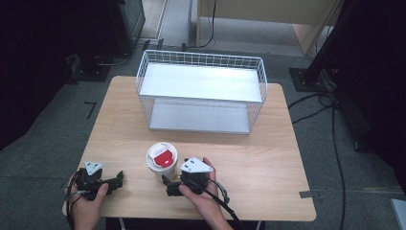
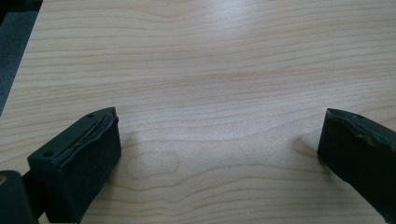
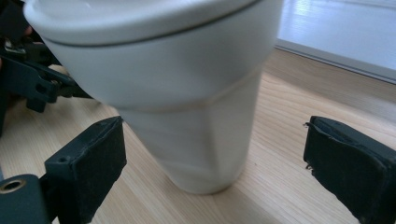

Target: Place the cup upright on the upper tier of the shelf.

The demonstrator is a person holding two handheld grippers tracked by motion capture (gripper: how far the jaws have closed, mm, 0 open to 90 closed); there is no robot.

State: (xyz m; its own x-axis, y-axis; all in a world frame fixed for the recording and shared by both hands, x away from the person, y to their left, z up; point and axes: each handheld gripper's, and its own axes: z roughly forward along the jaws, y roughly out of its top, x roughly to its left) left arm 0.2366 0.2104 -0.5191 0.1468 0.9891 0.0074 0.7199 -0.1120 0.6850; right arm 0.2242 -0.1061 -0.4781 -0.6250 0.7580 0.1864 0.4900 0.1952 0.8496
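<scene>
A white paper cup (image 1: 161, 162) with a white lid and a red label on top stands upright on the wooden table (image 1: 258, 163), near its front middle. My right gripper (image 1: 168, 184) sits low on the table just in front of and to the right of the cup. In the right gripper view the cup (image 3: 182, 98) stands between the two spread jaws of my right gripper (image 3: 212, 123), which is open with gaps on both sides. My left gripper (image 1: 118, 178) rests at the front left of the table. It is open (image 2: 219, 116) over bare wood, holding nothing.
A white wire rack (image 1: 201, 55) with two flat white shelves stands at the back middle of the table; its lower shelf (image 3: 336, 28) shows behind the cup. The left gripper (image 3: 32, 79) lies beyond the cup. Cables and dark stands lie on the floor around.
</scene>
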